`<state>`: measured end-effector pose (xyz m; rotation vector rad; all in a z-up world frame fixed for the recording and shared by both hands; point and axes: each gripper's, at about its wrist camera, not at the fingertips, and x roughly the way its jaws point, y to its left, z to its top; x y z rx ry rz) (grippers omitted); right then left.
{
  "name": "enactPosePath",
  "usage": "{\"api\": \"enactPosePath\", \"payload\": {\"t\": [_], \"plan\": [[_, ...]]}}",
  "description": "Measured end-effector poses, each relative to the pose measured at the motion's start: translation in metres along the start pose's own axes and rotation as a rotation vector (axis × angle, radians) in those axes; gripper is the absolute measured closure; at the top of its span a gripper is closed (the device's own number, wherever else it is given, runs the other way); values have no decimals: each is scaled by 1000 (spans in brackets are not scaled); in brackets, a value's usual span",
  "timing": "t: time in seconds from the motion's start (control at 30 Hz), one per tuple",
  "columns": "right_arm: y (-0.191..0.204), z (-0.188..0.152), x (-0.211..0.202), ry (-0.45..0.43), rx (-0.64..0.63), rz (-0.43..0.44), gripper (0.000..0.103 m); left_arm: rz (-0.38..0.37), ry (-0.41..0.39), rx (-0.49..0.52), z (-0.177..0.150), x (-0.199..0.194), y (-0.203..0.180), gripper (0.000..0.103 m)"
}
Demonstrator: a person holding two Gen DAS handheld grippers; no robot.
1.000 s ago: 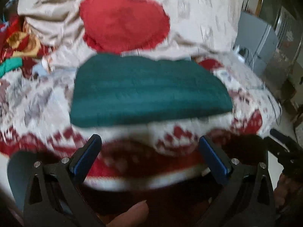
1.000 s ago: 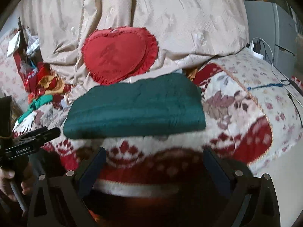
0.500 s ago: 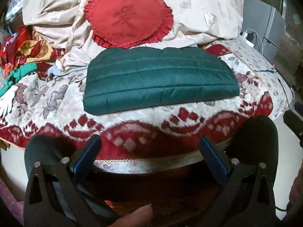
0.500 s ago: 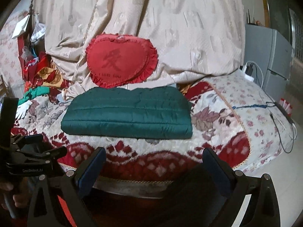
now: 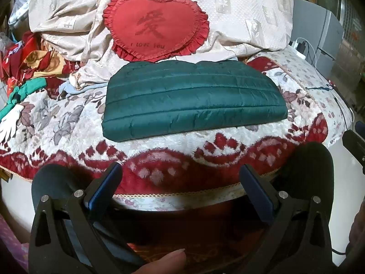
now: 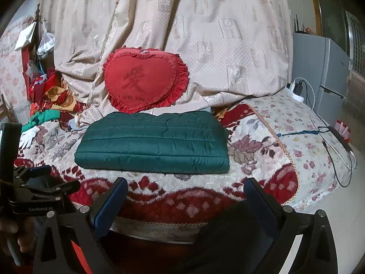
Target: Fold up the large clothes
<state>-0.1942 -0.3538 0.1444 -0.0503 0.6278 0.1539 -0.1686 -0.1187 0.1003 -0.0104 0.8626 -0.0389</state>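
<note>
- Lying flat on the floral blanket (image 5: 57, 123), the dark green quilted jacket (image 5: 194, 105) is folded into a long rectangle with its stitched channels running lengthwise; it sits near the blanket's front edge, just in front of the red heart cushion (image 5: 157, 27).
- Left tool (image 5: 180, 182): held low in front of the blanket's red border, pointing toward the jacket, well apart from it; the two blue-padded fingers (image 5: 107, 187) are spread wide with nothing between them. A fingertip of the holding hand (image 5: 164, 262) shows at the bottom edge of the left wrist view.
- Right tool (image 6: 184, 196): likewise level and low before the blanket's edge, aimed at the jacket's long front side, not touching it; its fingers are spread wide and empty.
- In the right wrist view the left tool's black frame, marked "GenRobot.AI", appears at lower left with the person's hand (image 6: 13, 233) gripping its handle.
- Red heart cushion: frilled edge, printed "I LOVE YOU", leaning against the beige patterned drape (image 6: 205, 34), its lower edge just behind the jacket.
- Pile of red, yellow and green fabric (image 5: 29, 68): at the left of the blanket, well apart from the jacket.
- White glove (image 6: 28, 137): on the blanket's left part.
- Grey cabinet (image 6: 324, 68): to the right, beyond the blanket.
- White power strip (image 6: 296, 91) with cables: near the blanket's far right corner.
</note>
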Motion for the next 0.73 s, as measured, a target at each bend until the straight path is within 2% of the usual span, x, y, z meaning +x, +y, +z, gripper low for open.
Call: {"api": "enactPosePath", "payload": {"t": [0.5, 0.73], "plan": [[7, 2, 4, 15, -7, 12, 2, -17, 10, -10, -4, 3, 1, 0], [7, -1, 5, 16, -8, 10, 2, -22, -10, -9, -6, 2, 2, 0]]}}
